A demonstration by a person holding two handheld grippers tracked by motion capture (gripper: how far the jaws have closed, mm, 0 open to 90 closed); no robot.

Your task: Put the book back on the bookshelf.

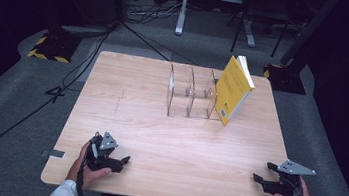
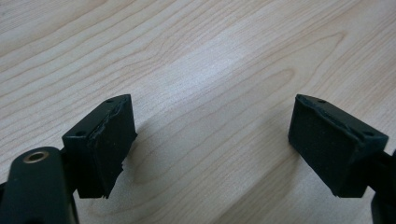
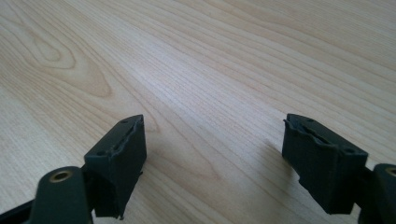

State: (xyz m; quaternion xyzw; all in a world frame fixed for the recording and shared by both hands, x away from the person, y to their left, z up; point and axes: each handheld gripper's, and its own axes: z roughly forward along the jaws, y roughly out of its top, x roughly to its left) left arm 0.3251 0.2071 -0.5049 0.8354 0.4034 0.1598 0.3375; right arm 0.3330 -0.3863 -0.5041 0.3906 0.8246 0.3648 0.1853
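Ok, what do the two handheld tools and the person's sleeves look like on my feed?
Both are black. The left tool carries a grey three-cornered plate on top, as does the right tool, and a dark cable trails from each. Up close, each jaw ends in a blocky black pad with small holes on top and rough, worn edges; a brass-coloured ring sits in the arm behind. The sleeves are white.

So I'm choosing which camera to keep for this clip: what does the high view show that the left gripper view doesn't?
High view alone: the yellow book leaning against the clear divider rack, the right gripper at the near right corner, the person's hands, and the dark floor with cables around the table.
Left gripper view alone: a close look at the pads, standing apart with nothing but bare wood grain between them.
Both: the left gripper, open, low over the light wooden tabletop.
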